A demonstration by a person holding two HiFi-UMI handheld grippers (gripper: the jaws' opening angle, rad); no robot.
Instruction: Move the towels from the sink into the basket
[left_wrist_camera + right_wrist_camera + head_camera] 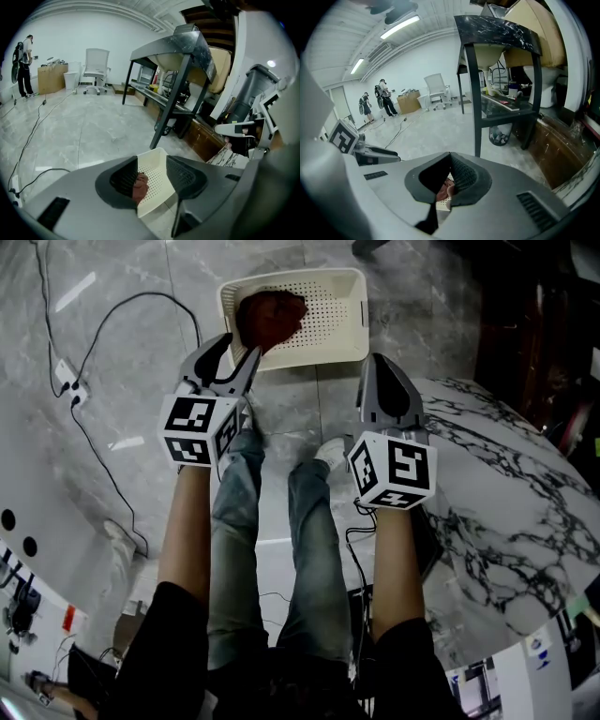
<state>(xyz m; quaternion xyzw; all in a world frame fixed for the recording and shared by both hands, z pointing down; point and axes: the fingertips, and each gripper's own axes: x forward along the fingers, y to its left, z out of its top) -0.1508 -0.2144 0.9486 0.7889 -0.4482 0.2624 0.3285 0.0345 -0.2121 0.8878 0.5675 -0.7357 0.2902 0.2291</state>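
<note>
A cream perforated basket [342, 277] stands on the grey floor, and a crumpled red-brown towel [272, 317] lies in its left half. My left gripper [239, 351] hangs open just above the basket's near left corner, with nothing between its fingers. Between its jaws in the left gripper view [152, 160] the towel [139, 186] and the basket [157, 180] lie below. My right gripper [380, 360] is shut and empty, over the floor by the basket's near right corner. The narrow slit below its tips [451, 158] shows a bit of towel [443, 190].
A white marble table top [506, 493] curves along the right. A power strip with a black cable [67, 381] lies on the floor at left. The person's legs [239, 493] stand below the grippers. A black-legged stand with a basin [487, 54] rises ahead.
</note>
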